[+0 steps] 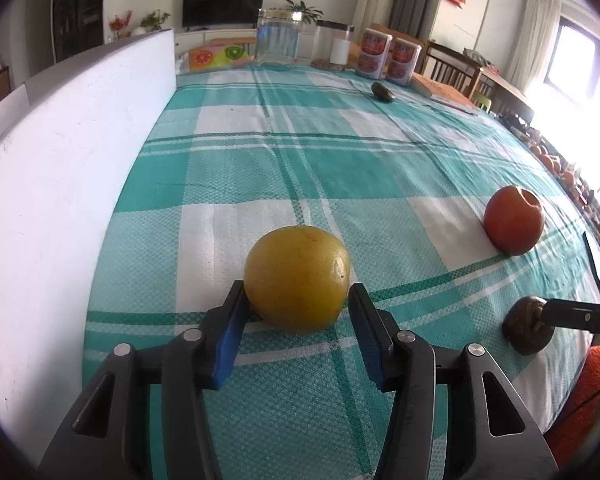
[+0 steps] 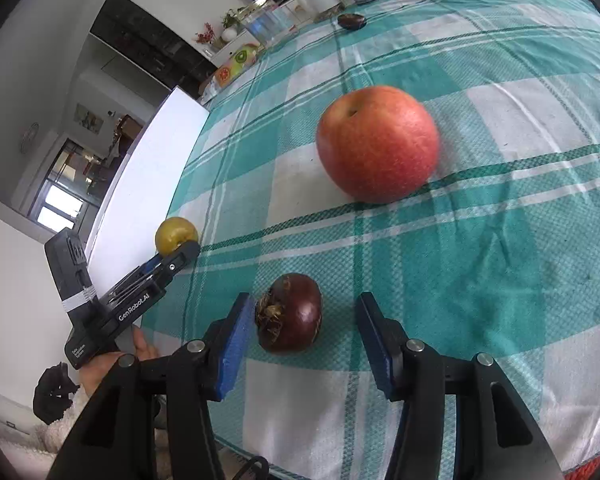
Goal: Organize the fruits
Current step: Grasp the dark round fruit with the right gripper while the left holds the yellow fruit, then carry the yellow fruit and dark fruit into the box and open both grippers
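**Two round fruits, two loose grips**

My left tongs (image 1: 298, 320) are spread around the yellow fruit (image 1: 297, 278), which sits on the bench (image 1: 340, 152) near its left edge, just beside the white board (image 1: 72, 168). The blue pads sit at its near flanks, but I cannot tell whether they touch the skin. They reach only the near part of the fruit, short of its widest point. If I squeeze from here, I judge the pads will slide on the curve and push the fruit away from me, towards the far end of the bench.

My right tongs (image 2: 300, 324) are also spread, around the dark brown fruit (image 2: 290, 314) at the near edge of the bench. The left pad is just beside its fibrous end, while the right pad stands well apart. Closing will likely shove the fruit sideways before both pads bite, and its glossy skin may slip or spin. With the bench edge so near, a fumble could send it off.

The red apple (image 2: 376, 142) lies farther out, to the right of the yellow fruit. Another dark fruit (image 2: 351, 21) rests at the far end near the jars (image 1: 278, 36). A rolling fruit could knock either.
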The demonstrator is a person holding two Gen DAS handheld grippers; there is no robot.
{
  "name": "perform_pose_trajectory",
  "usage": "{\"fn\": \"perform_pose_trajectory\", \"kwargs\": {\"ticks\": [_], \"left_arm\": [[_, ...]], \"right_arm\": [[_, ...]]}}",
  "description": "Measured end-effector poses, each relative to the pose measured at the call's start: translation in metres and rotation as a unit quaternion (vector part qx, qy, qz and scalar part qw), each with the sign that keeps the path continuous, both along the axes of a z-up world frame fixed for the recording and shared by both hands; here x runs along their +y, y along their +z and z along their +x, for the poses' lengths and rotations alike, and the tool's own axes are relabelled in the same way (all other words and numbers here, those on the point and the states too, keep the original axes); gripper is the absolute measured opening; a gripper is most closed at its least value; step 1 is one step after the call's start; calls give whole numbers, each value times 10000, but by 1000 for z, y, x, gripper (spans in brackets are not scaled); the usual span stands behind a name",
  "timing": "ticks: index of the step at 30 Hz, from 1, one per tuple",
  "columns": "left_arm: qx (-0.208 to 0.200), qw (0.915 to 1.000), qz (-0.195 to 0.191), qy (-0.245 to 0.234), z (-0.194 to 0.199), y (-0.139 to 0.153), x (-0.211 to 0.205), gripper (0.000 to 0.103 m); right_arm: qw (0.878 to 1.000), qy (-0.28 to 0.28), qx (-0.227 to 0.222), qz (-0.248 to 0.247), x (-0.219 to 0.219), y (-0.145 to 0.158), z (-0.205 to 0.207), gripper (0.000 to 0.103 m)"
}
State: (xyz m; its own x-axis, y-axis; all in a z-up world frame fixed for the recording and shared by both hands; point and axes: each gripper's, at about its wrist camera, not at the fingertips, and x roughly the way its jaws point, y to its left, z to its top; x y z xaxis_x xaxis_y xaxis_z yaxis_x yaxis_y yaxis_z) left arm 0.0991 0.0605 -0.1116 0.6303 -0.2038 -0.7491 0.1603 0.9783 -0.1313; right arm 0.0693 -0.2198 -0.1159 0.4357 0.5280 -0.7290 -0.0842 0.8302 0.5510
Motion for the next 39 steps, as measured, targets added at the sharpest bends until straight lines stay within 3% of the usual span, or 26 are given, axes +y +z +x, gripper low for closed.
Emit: {"fn": "perform_pose_trajectory", "kwargs": {"ticks": [5,9,15,20,39], "left_arm": [[-55,9997,222,-57,1,-1,-9,65],[-53,9994,320,-117,1,-2,-14,72],[-42,9990,412,-163,2,-3,-17,76],[-25,9978,636,-195,3,-5,-25,79],[2,9976,651,-230,2,-6,-27,84]], "right_arm": [[9988,-133,-420,-204,1,13,-7,54],[9938,205,-879,-652,19,28,-18,72],[9845,344,-888,-1470,35,26,-20,73],[9813,377,-918,-1651,38,26,-23,73],[9771,408,-1013,-1826,44,27,-25,78]]}}
